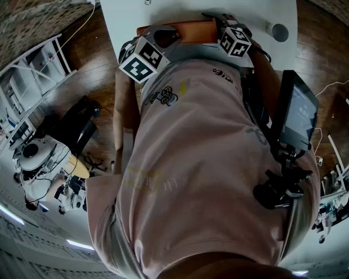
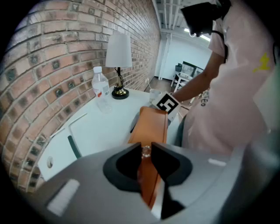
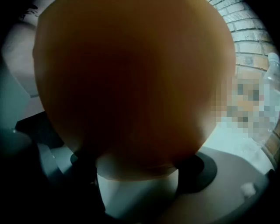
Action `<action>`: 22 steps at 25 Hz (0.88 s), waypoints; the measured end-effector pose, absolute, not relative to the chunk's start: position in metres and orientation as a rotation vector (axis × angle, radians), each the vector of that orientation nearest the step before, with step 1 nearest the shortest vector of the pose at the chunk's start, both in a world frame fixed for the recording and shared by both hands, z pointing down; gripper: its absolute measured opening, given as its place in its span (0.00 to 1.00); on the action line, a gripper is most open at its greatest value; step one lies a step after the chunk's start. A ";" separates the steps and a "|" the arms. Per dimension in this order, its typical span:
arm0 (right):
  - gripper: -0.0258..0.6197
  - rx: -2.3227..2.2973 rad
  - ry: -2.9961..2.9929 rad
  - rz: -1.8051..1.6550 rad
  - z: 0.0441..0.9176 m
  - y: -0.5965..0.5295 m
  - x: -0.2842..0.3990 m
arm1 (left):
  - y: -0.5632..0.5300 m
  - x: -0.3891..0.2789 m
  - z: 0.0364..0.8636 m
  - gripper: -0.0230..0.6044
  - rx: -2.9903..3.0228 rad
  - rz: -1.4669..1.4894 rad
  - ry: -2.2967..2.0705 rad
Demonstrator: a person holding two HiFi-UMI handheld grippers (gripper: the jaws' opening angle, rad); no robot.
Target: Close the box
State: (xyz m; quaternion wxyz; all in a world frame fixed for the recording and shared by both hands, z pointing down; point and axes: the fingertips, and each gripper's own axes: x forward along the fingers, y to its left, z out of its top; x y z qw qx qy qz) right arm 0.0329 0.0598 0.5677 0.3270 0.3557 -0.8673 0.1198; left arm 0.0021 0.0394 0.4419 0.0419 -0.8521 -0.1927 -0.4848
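Note:
The orange box point(image 1: 182, 31) lies on the white table point(image 1: 125, 16), just past the person's pink shirt. My left gripper point(image 1: 165, 38) is at the box's left end. In the left gripper view its jaws point(image 2: 146, 148) are shut on the thin edge of the orange box point(image 2: 151, 127), which runs away from them. My right gripper point(image 1: 222, 31) is at the box's right end. In the right gripper view the orange box point(image 3: 131, 78) fills almost the whole picture. Its pale underside fills the wide gap of the right gripper point(image 3: 138, 177), which grips it.
By the brick wall on the table point(image 2: 100, 127) stand a water bottle point(image 2: 101, 89), a white-shaded lamp point(image 2: 119, 57) and a cup point(image 2: 154, 94). A dark green stick point(image 2: 73, 146) lies near the left edge. A round grey thing point(image 1: 279, 31) sits at the table's right.

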 end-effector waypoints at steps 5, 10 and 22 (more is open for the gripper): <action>0.81 0.930 -2.270 0.314 0.568 0.059 0.032 | 0.038 0.001 0.441 0.15 -2.591 -1.500 -0.673; 0.81 0.929 -2.271 0.321 0.569 0.056 0.027 | 0.034 -0.003 0.425 0.15 -2.619 -1.457 -0.740; 0.81 0.927 -2.270 0.315 0.567 0.054 0.025 | 0.034 -0.005 0.370 0.15 -2.593 -1.366 -0.763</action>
